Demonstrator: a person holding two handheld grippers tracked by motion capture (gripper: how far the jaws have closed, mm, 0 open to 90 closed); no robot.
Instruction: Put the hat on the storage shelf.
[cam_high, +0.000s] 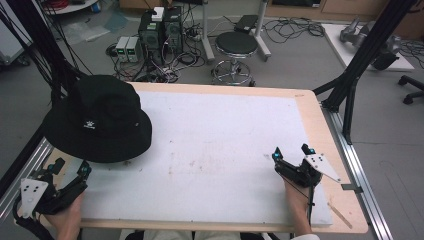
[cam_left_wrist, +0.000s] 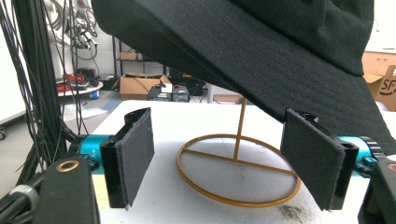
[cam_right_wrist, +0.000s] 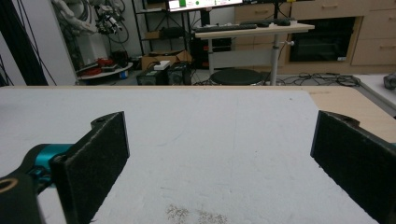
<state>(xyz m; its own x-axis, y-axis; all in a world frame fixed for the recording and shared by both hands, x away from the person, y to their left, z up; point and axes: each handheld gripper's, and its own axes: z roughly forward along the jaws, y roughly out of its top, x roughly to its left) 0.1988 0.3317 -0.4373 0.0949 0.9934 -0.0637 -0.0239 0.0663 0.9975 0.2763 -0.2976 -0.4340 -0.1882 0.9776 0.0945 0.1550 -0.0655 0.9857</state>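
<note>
A black bucket hat (cam_high: 98, 118) sits on a gold wire stand at the table's left. From the left gripper view the hat's brim (cam_left_wrist: 261, 51) hangs overhead, above the stand's upright rod and ring base (cam_left_wrist: 238, 170). My left gripper (cam_high: 71, 167) rests at the near left corner, just in front of the hat, jaws open with nothing between them (cam_left_wrist: 229, 163). Near the front right, my right gripper (cam_high: 291, 151) lies on the white mat, open and holding nothing (cam_right_wrist: 219, 154).
A white mat (cam_high: 215, 150) covers most of the wooden table (cam_high: 310, 107). Black frame posts (cam_high: 360, 55) stand at both sides. Behind the table on the floor are a stool (cam_high: 236, 47), computer boxes (cam_high: 160, 30) and cables.
</note>
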